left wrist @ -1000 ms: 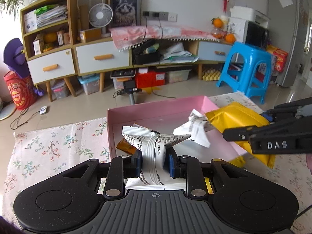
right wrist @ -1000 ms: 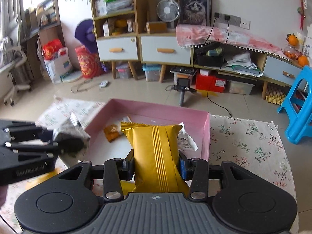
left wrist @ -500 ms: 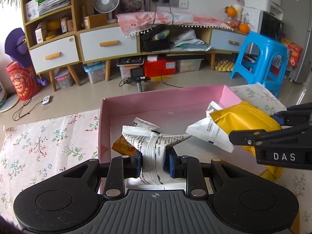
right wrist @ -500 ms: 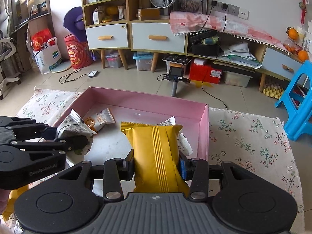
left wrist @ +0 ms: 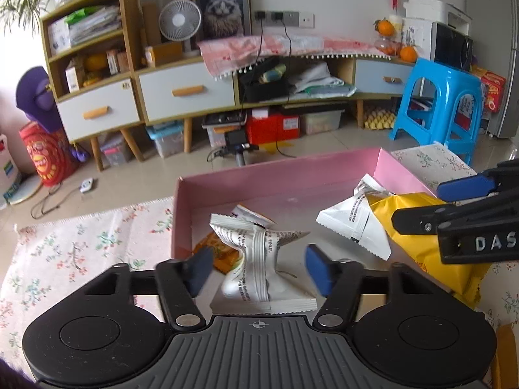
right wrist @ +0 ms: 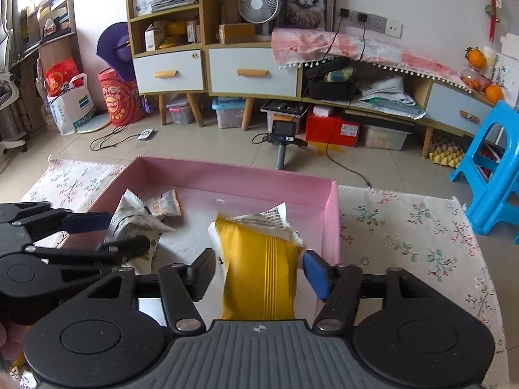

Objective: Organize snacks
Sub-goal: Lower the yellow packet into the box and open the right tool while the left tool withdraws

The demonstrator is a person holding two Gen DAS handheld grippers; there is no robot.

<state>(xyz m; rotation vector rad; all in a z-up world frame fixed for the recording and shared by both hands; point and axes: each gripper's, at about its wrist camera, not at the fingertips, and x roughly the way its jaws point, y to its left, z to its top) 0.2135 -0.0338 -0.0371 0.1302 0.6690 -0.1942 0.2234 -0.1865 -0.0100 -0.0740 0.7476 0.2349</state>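
Note:
A pink box (left wrist: 275,175) sits on a flowered cloth. My left gripper (left wrist: 259,269) is open over the box's near left part; a crumpled white snack packet (left wrist: 253,259) stands loose between its jaws. My right gripper (right wrist: 259,274) is open over the box's near right part; a yellow snack bag (right wrist: 259,272) lies free between its jaws, on a white packet (right wrist: 269,218). That yellow bag (left wrist: 421,230) and white packet (left wrist: 353,223) also show in the left wrist view. A small orange-and-white packet (right wrist: 163,206) lies at the box's far left.
The flowered cloth (right wrist: 405,236) covers the surface on both sides of the box. A blue plastic stool (right wrist: 489,165) stands to the right. A camera on a tripod (right wrist: 283,136) stands on the floor behind the box, before low cabinets (right wrist: 253,71).
Both grippers have opened. The white packet and the yellow bag, gripped half a second ago, now lie loose in the box. The yellow bag has dropped lower.

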